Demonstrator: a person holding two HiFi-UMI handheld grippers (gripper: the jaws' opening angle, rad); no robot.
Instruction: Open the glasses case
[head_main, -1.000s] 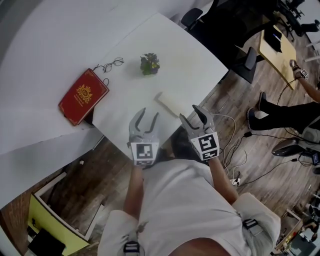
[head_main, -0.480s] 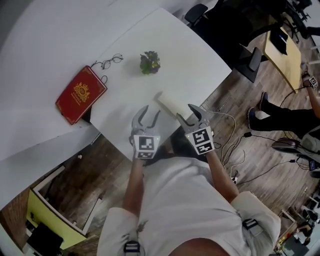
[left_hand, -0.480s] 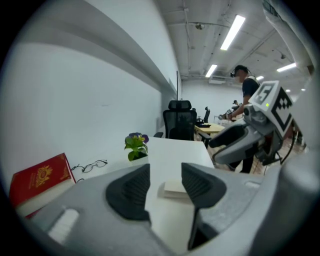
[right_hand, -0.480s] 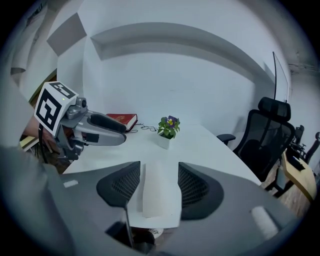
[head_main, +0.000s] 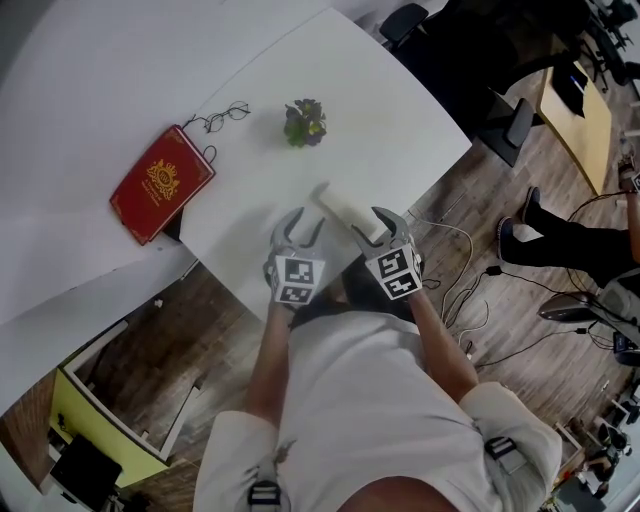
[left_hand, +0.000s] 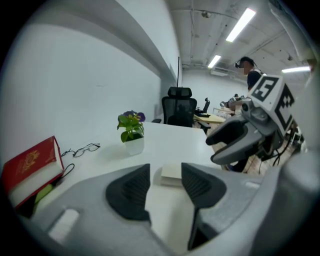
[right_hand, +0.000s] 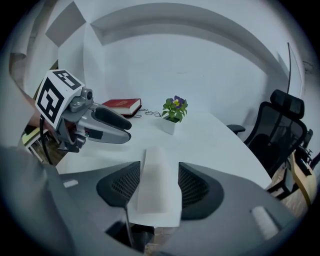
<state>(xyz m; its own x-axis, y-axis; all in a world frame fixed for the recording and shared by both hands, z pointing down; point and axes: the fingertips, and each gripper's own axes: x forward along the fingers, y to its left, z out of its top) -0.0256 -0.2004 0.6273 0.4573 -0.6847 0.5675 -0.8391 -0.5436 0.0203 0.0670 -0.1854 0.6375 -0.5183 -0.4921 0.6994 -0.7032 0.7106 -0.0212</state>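
A white glasses case (head_main: 345, 213) lies shut on the white table (head_main: 400, 110), close to its near edge. My left gripper (head_main: 307, 220) hovers open just left of the case, which shows ahead of its pads in the left gripper view (left_hand: 172, 173). My right gripper (head_main: 372, 225) is open at the case's near end. In the right gripper view the case (right_hand: 157, 185) lies between the two pads, and no pad visibly presses on it. Each gripper shows in the other's view: the right gripper (left_hand: 240, 142) and the left gripper (right_hand: 100, 125).
A red book (head_main: 160, 185) lies at the table's left corner, with wire glasses (head_main: 225, 118) behind it. A small potted plant (head_main: 303, 122) stands beyond the case. The table edge falls off right under my grippers. Office chairs (right_hand: 280, 125) and floor cables lie to the right.
Both grippers have sunk and moved forward onto the near end of the case. Their jaws stand as wide as before. The case has not moved.
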